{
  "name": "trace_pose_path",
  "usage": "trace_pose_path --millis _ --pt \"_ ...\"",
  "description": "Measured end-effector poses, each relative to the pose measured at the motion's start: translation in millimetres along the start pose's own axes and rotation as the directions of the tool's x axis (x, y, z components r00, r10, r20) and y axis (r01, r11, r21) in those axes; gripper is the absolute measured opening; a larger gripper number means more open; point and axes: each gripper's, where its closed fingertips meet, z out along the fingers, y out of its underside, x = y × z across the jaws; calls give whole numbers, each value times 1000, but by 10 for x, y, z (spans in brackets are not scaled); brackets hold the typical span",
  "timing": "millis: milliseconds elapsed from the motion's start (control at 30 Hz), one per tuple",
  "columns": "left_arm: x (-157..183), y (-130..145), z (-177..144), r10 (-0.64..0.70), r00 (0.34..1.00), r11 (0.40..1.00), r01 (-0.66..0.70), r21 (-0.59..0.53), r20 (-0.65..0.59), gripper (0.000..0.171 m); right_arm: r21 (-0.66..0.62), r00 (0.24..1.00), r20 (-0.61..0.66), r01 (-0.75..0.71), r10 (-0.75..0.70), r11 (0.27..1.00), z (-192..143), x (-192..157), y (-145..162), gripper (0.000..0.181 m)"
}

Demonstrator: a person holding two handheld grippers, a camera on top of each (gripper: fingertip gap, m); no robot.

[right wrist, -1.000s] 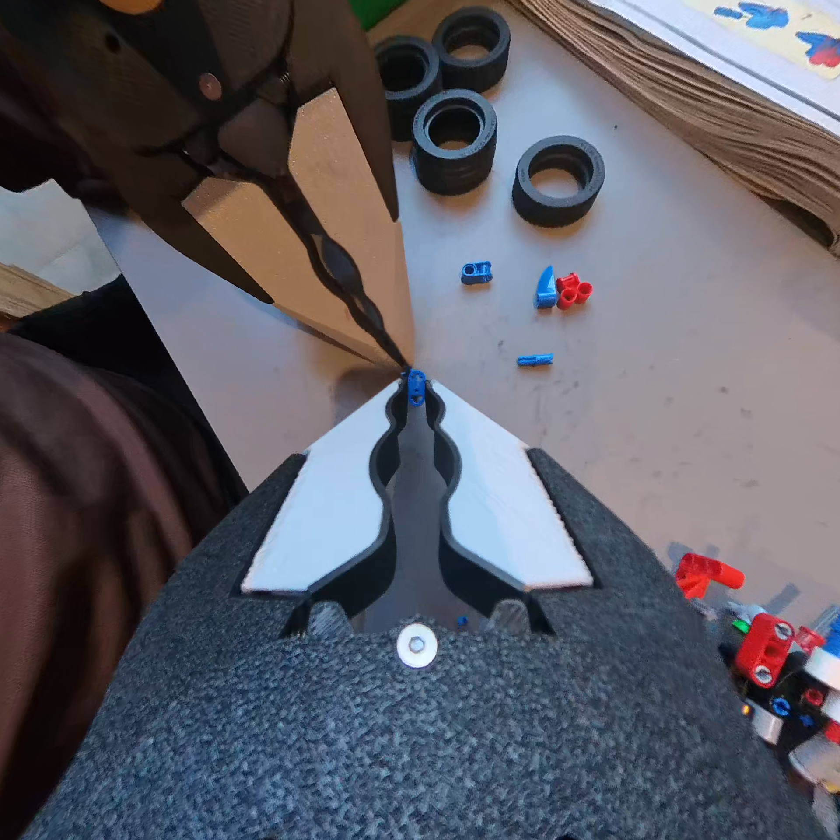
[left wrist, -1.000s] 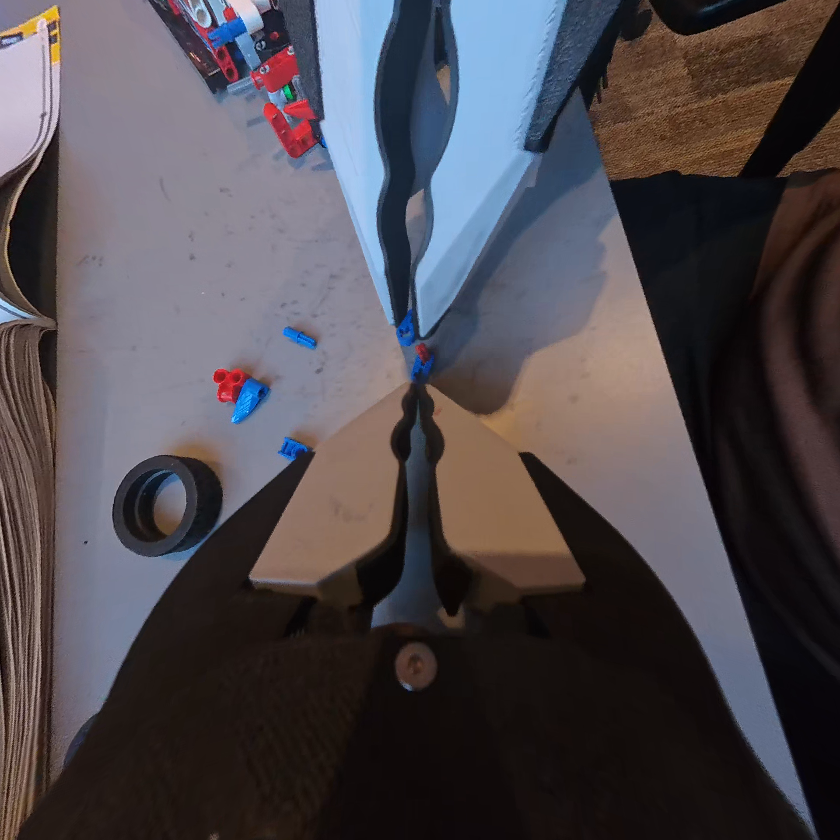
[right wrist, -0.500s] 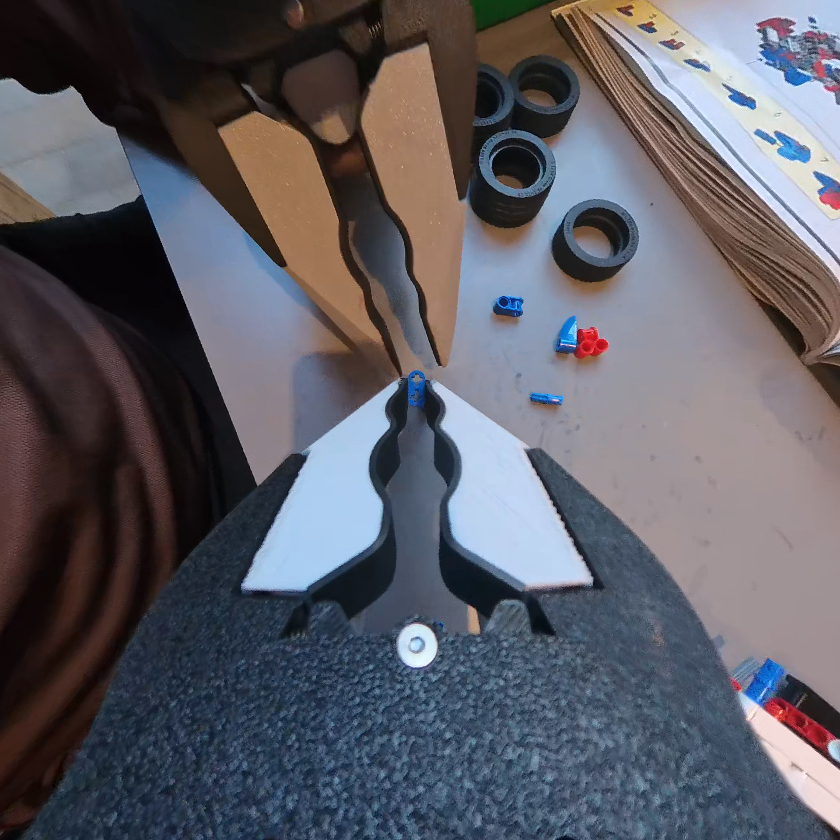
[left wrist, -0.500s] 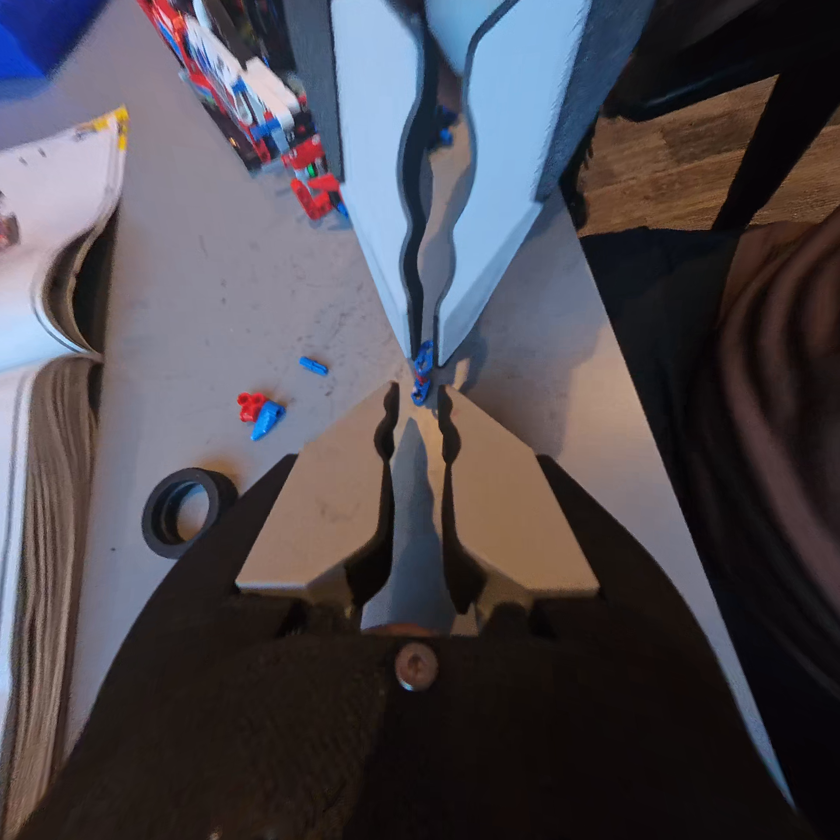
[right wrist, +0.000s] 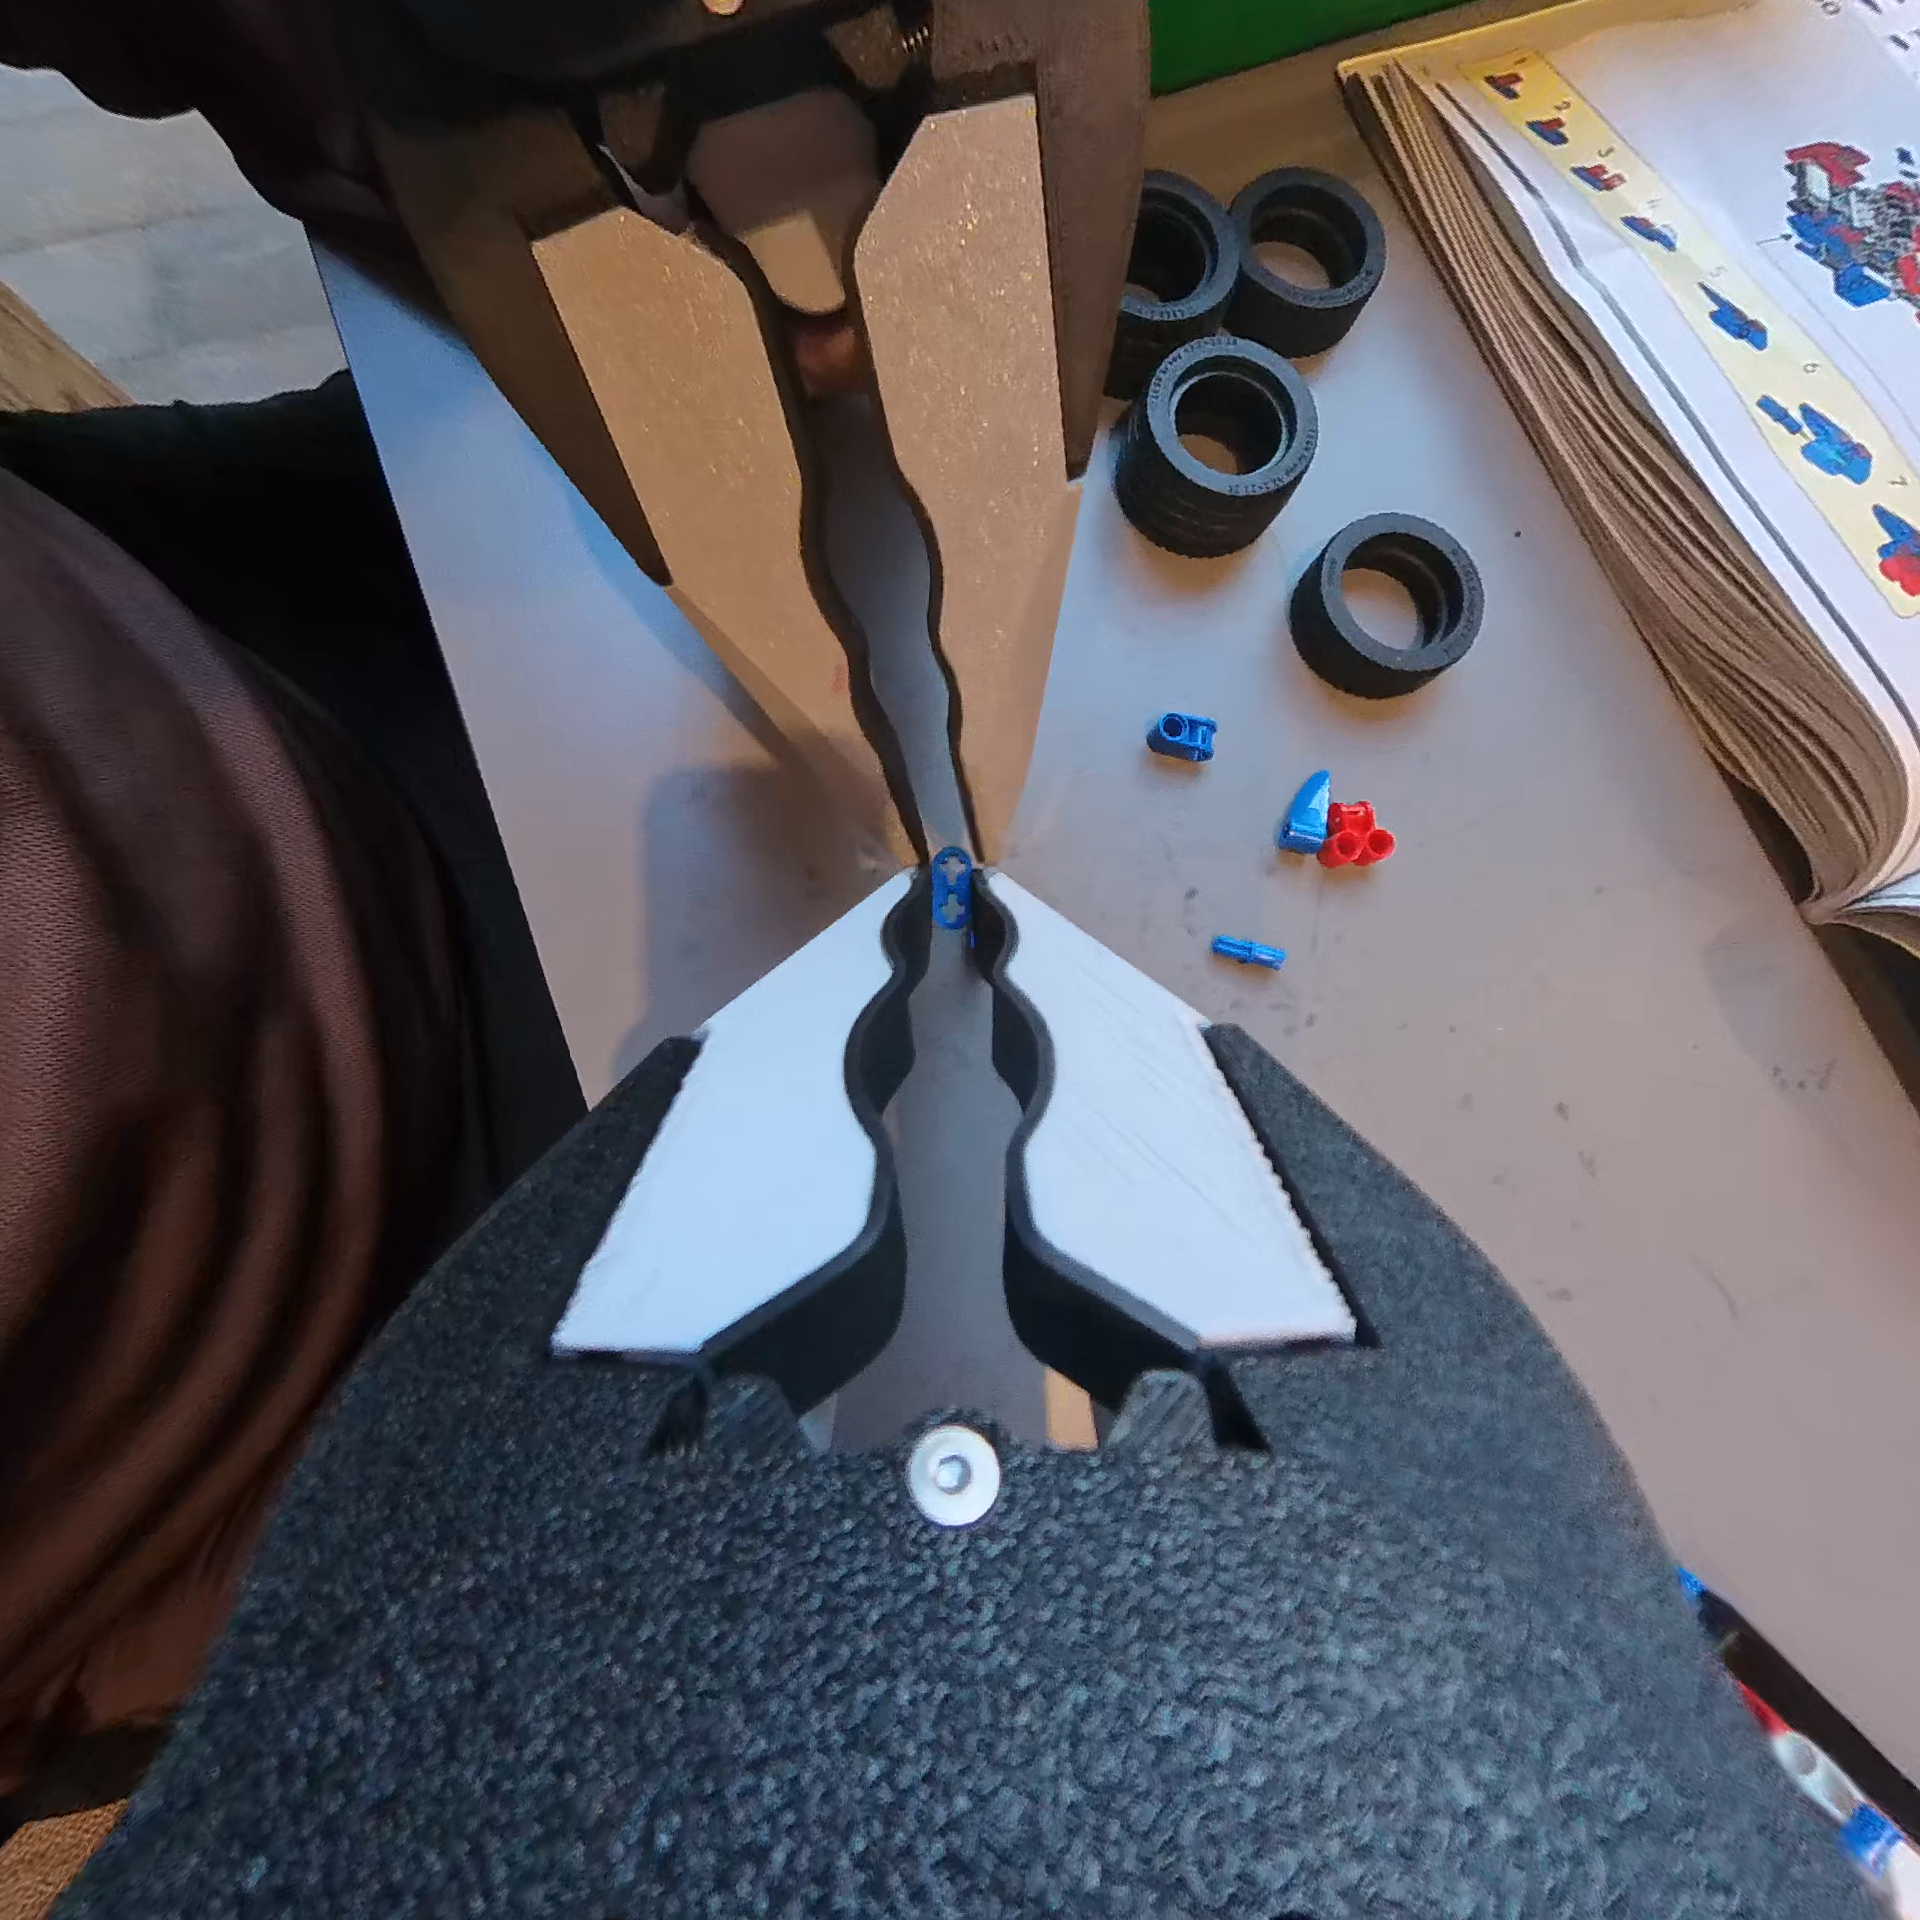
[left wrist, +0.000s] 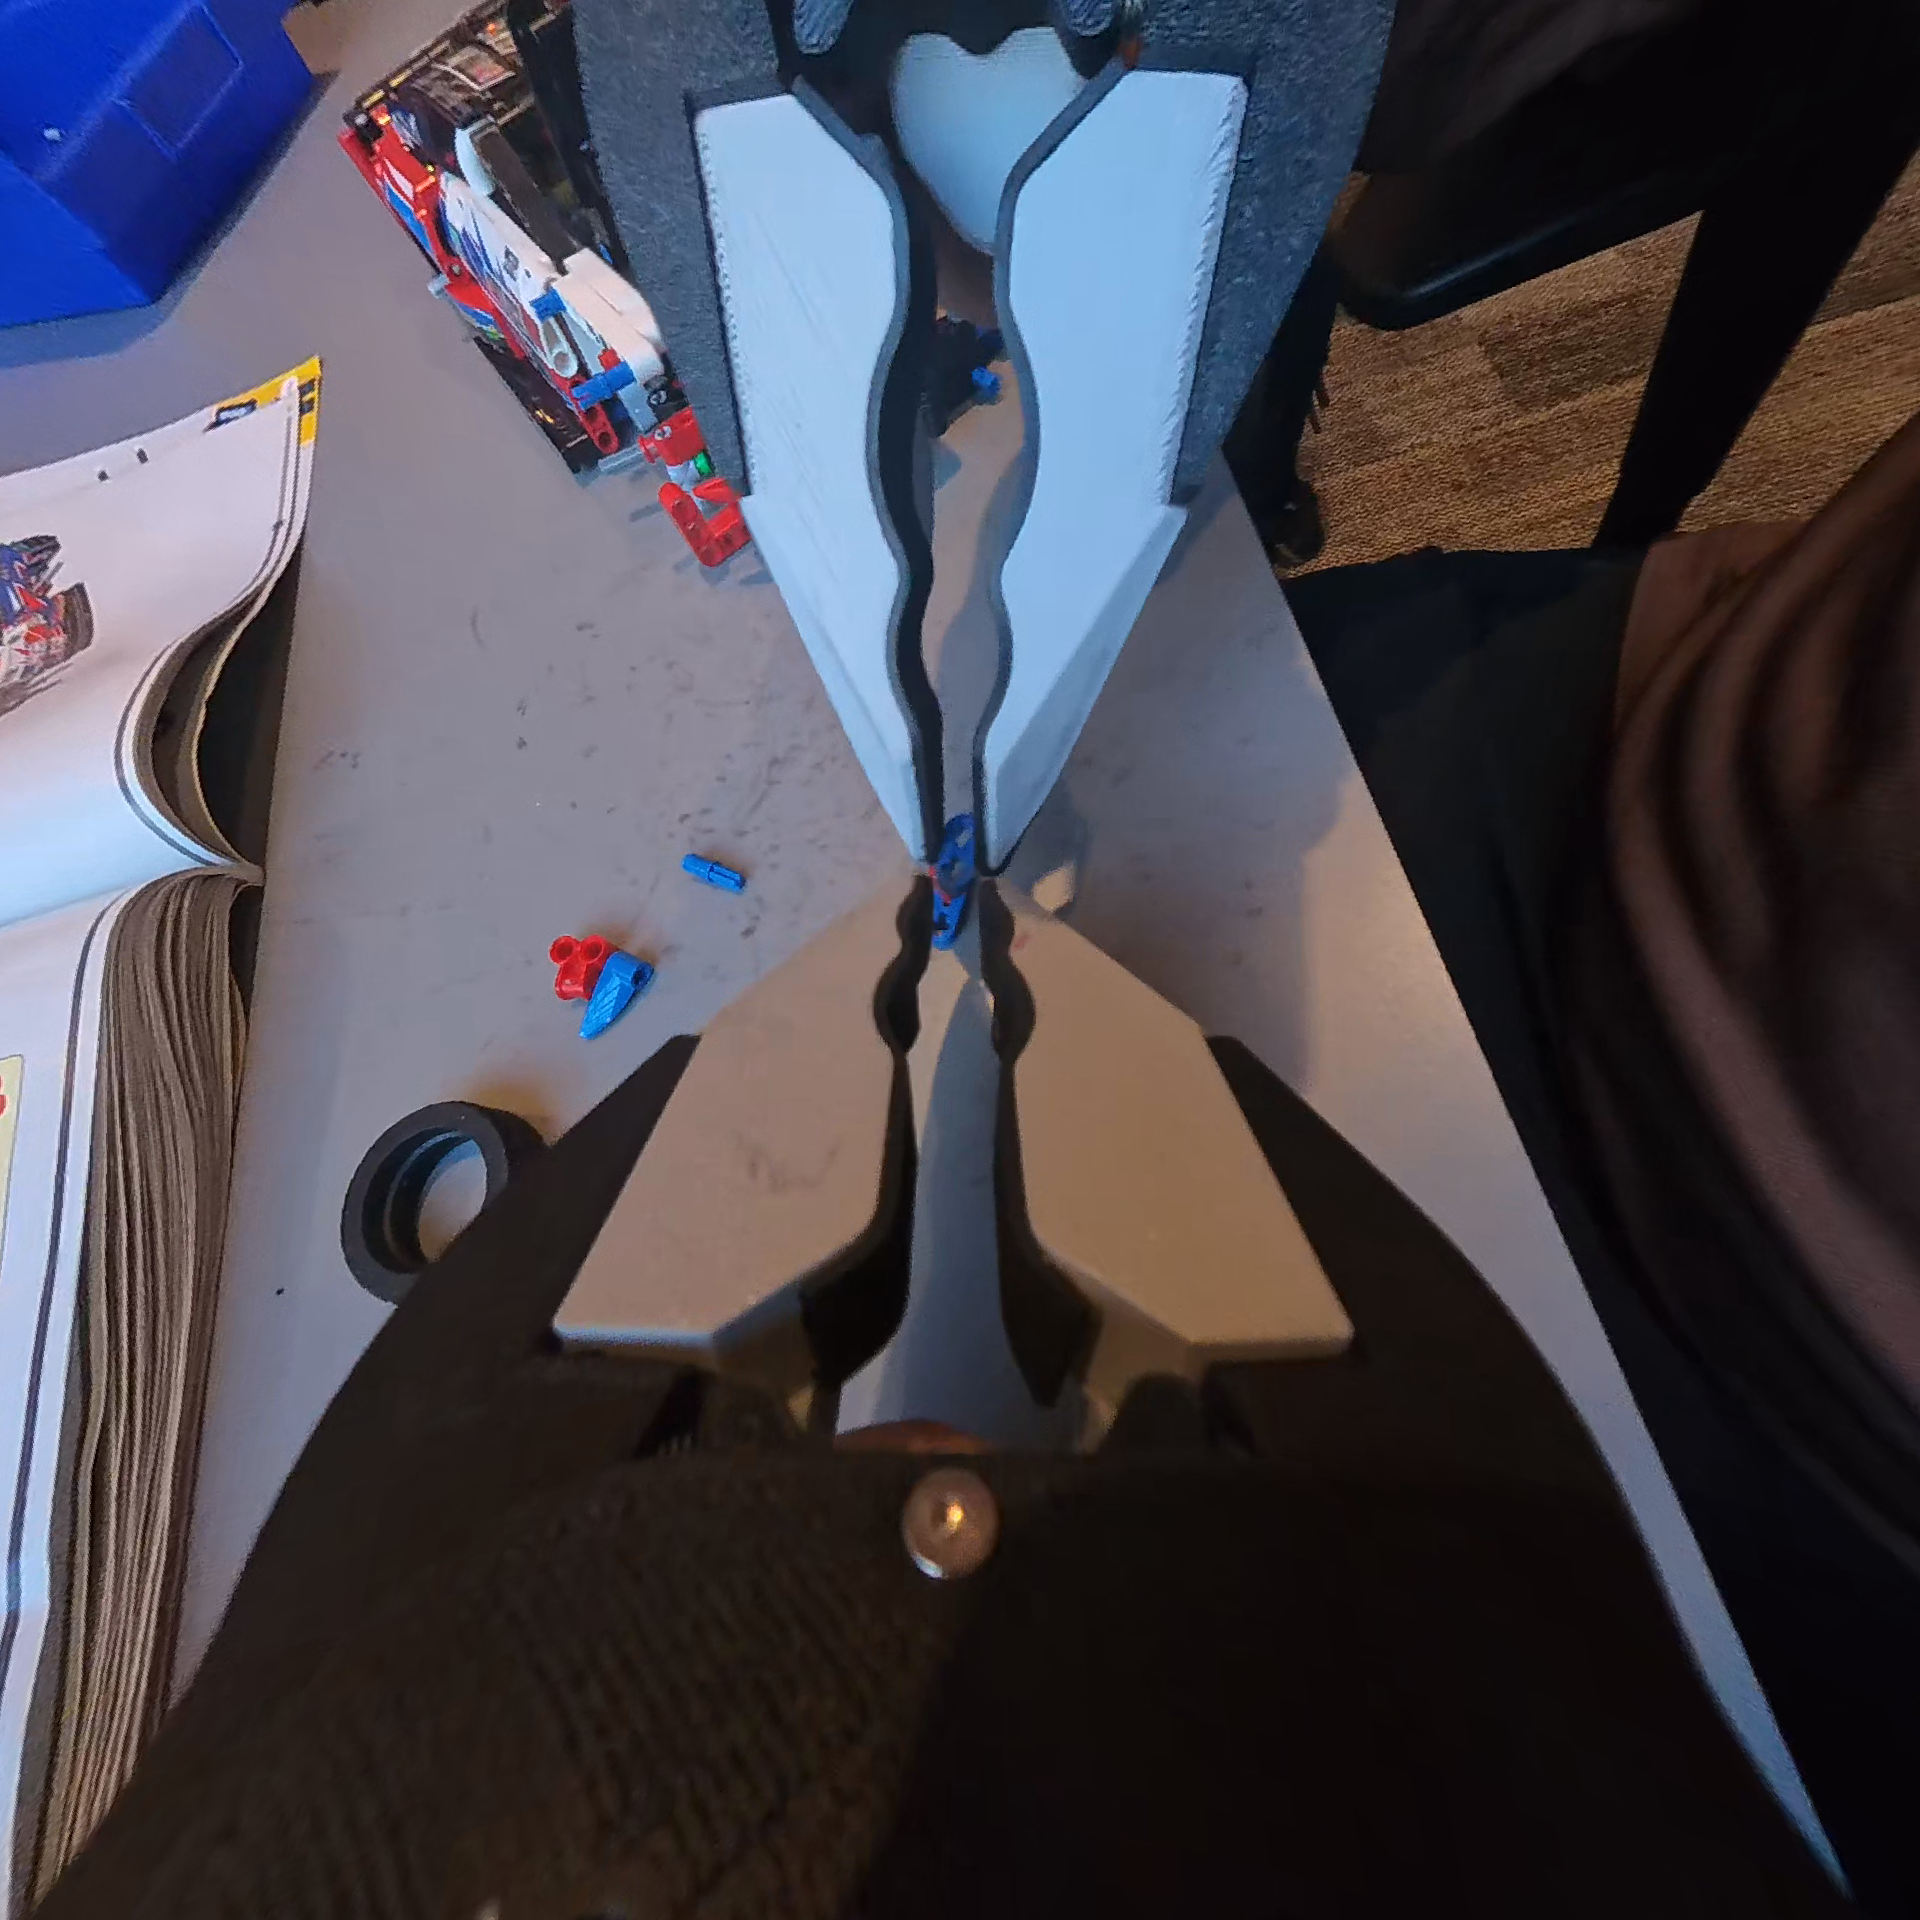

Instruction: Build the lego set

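Left wrist: grippers meet tip to tip by the grey table's (left wrist: 499,665) right edge; left gripper (left wrist: 951,914), jaws slightly parted, has a small blue-and-red piece (left wrist: 945,916) between its tips, firm grip unclear. Right wrist: right gripper (right wrist: 953,896) clamps a blue two-hole connector (right wrist: 952,885) upright; loose bricks and four tyres (right wrist: 1387,608) beyond, manual (right wrist: 1714,343) at the far right edge.

Grippers: left gripper (left wrist: 951,920) and right gripper (right wrist: 951,904) meet tip to tip above the table (right wrist: 1558,1143), a small link (right wrist: 951,885) between them
Loose pieces: pin (right wrist: 1247,951) at 3 o'clock of the tips, connector (right wrist: 1181,736) at 1 o'clock
Tyres: four tyres (right wrist: 1387,608) at 1 o'clock, beyond the connector
Booklet: manual (right wrist: 1714,436) at 2 o'clock, past the tyres
Model: part-built model (left wrist: 530,301) at 11 o'clock in the left wrist view
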Motion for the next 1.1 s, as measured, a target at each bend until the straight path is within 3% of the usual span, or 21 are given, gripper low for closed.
trace_pose_path --millis 1100 --pt "-33 20 -9 21 999 1000 -21 3 28 3 -1 996 -61 64 -64 998 -5 14 31 9"
